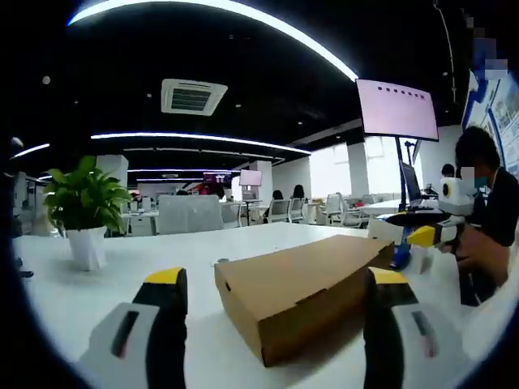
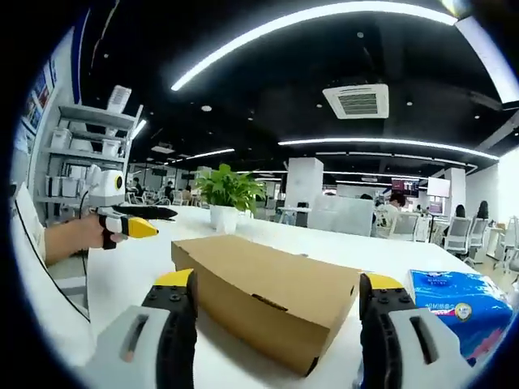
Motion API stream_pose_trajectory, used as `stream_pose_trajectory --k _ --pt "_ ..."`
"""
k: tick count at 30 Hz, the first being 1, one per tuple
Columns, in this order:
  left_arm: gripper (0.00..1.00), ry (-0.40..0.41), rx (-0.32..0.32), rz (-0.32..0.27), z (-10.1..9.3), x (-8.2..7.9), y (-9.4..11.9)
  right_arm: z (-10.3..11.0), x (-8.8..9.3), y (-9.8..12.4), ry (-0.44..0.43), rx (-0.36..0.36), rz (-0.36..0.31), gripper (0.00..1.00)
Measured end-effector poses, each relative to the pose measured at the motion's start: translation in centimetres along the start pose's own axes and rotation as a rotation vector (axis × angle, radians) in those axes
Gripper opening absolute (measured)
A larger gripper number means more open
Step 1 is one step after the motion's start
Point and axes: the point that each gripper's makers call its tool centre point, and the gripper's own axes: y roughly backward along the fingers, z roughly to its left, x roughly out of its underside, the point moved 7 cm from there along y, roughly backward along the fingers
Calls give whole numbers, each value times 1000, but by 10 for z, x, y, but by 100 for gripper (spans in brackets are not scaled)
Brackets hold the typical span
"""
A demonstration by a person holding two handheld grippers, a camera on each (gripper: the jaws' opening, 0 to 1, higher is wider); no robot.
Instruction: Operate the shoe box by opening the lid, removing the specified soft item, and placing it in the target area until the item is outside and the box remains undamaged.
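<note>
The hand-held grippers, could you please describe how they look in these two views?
Each hand-held gripper has two jaws with grey-white bodies, black inner faces and yellow tips, seen on the left one and the right one. The grey bodies carry dark slots.

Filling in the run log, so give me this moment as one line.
stage: before opening | box: shut, on table | left gripper: open, facing box | right gripper: open, facing box | blue pack: beside box
</note>
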Motion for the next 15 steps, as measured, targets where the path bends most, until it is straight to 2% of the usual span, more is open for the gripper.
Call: stream_pose_trajectory --k 2,3,4,5,7,10,13,15 --pt "89 23 -2 13 0 5 -3 1 4 -4 -9 6 9 86" --pt "85 33 -1 20 -1 7 -3 -1 11 -3 -34 44 52 84" --pt "83 85 19 28 -4 11 -6 -1 13 -7 -46 41 51 83" --pt "85 102 35 24 -6 11 -8 -2 15 -8 -54 46 49 83" --pt "86 65 29 42 -9 15 -11 -3 18 -10 -76 40 54 81" --pt "81 23 20 54 -9 18 -12 -4 20 -14 -86 32 54 81" --pt "76 58 34 65 -8 25 -15 -4 22 -15 -75 38 60 75" --pt "71 70 30 94 -5 33 -16 -5 25 -17 -49 49 76 72"
